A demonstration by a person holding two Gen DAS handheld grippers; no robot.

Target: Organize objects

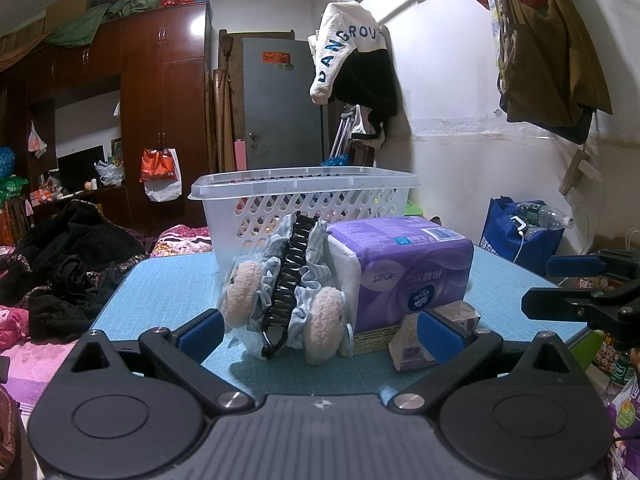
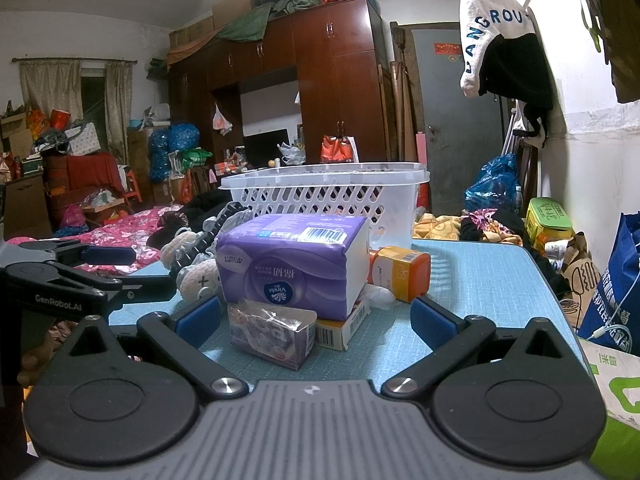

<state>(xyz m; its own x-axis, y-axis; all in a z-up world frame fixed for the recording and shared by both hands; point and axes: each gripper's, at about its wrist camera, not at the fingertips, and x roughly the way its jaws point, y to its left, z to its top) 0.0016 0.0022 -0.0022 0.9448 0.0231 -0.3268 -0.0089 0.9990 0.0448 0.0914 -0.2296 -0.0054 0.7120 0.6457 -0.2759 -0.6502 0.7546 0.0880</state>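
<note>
A white perforated basket (image 1: pixel 304 196) stands at the back of the blue table (image 1: pixel 160 280); it also shows in the right wrist view (image 2: pixel 332 196). In front of it lie a black hair claw with blue frills and fluffy pompoms (image 1: pixel 294 288), a purple tissue pack (image 1: pixel 404 264) (image 2: pixel 296 264), a small crinkly purple packet (image 2: pixel 272 332) (image 1: pixel 412 340), a flat box (image 2: pixel 344 330) under the pack and an orange bottle (image 2: pixel 400 272) on its side. My left gripper (image 1: pixel 318 334) is open just before the hair claw. My right gripper (image 2: pixel 316 320) is open around the small packet.
A bed with pink bedding and dark clothes (image 1: pixel 60 272) lies left of the table. A blue bag (image 1: pixel 520 236) and other bags stand at the right. Clothes hang on the wall (image 1: pixel 352 64). A wardrobe (image 2: pixel 320 92) stands behind.
</note>
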